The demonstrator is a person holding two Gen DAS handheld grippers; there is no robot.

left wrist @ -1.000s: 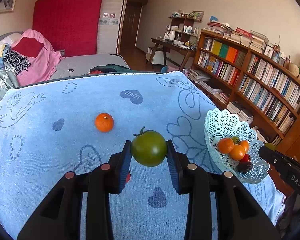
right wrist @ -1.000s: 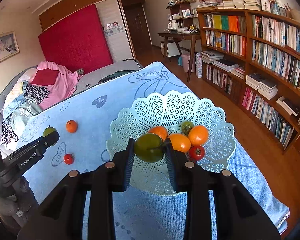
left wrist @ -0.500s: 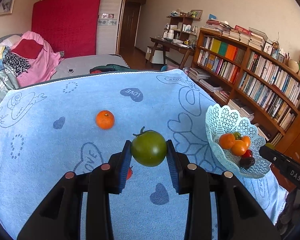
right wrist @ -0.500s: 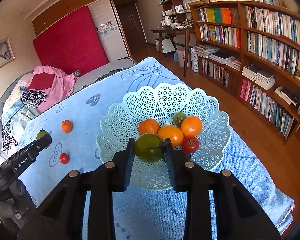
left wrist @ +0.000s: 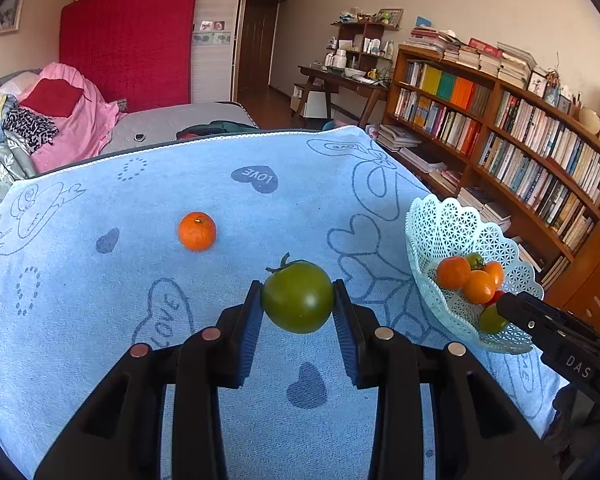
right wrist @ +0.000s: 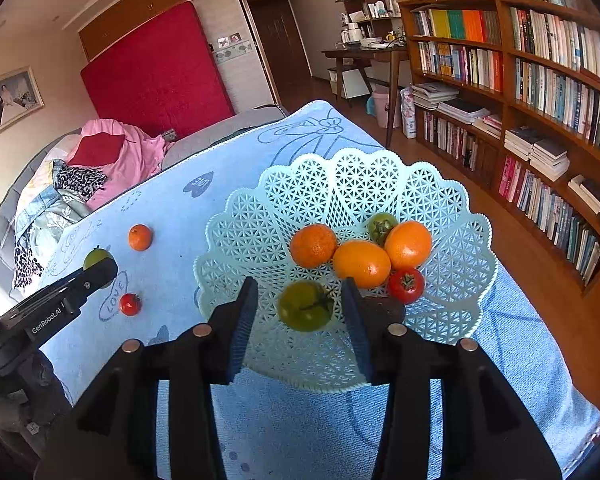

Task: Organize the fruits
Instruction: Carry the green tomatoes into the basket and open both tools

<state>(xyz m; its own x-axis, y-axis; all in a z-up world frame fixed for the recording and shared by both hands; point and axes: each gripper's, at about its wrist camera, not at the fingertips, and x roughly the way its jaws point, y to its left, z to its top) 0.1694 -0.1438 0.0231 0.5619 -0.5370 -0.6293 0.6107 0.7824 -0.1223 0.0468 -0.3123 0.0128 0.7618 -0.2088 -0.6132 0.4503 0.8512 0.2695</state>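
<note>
Readable first: "GenRobot.AI" on the left gripper (right wrist: pixel 96 276) body as seen from the right wrist view, "DAS" on the right gripper (left wrist: pixel 512 308) in the left view, "LOVE" in hearts printed on the blue towel (left wrist: pixel 100 300). Towel covers the table; bedroom around it, red headboard panel (left wrist: pixel 128 40), pink bedding (left wrist: pixel 76 120), wooden bookshelf (left wrist: pixel 520 140) full of books, framed photo (right wrist: pixel 8 100).

Left gripper (left wrist: pixel 298 300) fingers pinch a green tomato (left wrist: pixel 298 297), lifted above the towel. A mandarin (left wrist: pixel 197 231) and a small red tomato (right wrist: pixel 130 304) lie loose on the towel.

Right gripper (right wrist: pixel 300 308) jaws parted, gaps either side of a second green tomato (right wrist: pixel 306 306) between them over the white lattice basket (right wrist: pixel 260 208), beside mandarins and a red tomato.
</note>
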